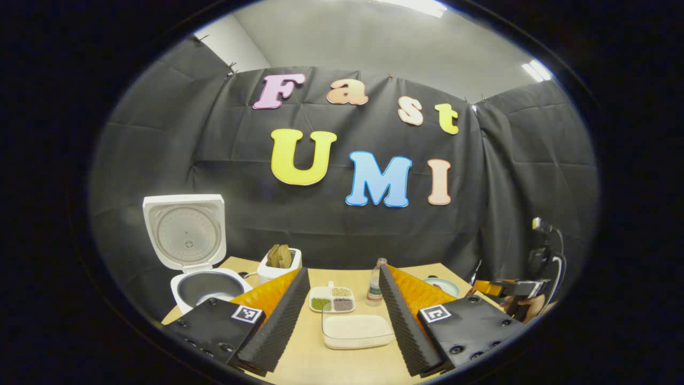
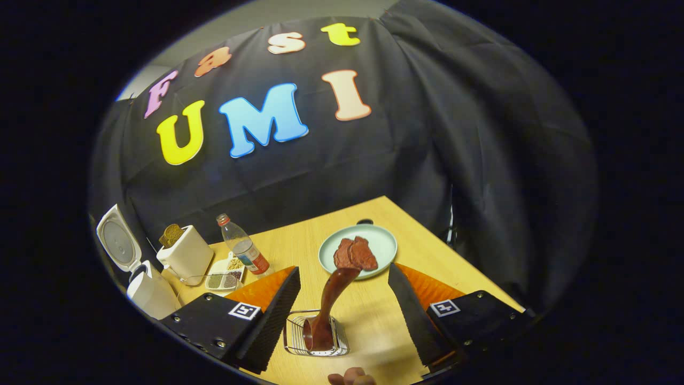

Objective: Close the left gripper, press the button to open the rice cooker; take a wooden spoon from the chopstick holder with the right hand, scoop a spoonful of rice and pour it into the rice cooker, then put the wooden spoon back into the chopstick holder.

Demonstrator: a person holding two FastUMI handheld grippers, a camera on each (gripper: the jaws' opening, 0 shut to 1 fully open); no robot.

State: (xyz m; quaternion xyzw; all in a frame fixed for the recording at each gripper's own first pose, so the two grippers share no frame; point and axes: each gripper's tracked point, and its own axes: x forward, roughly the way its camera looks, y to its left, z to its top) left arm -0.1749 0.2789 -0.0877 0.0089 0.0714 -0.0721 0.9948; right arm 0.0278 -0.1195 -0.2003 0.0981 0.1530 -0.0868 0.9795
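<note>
- Both grippers were open, holding nothing: left gripper [image 1: 342,321], right gripper [image 2: 342,315].
- Rice cooker [image 1: 200,286] sat ahead-left of the left gripper, lid [image 1: 184,230] up, pot exposed.
- Rice tub [image 1: 357,330] lay on the surface [image 1: 347,369] between the left gripper's fingers.
- Wooden spoon [image 2: 334,299] stood in the wire chopstick holder [image 2: 315,334] between the right gripper's fingers, untouched.
- Green plate [image 2: 382,243] sat just beyond the spoon.

Dim booth, bright ceiling lights [image 1: 537,70] overhead, heavy fisheye bending at edges.
</note>
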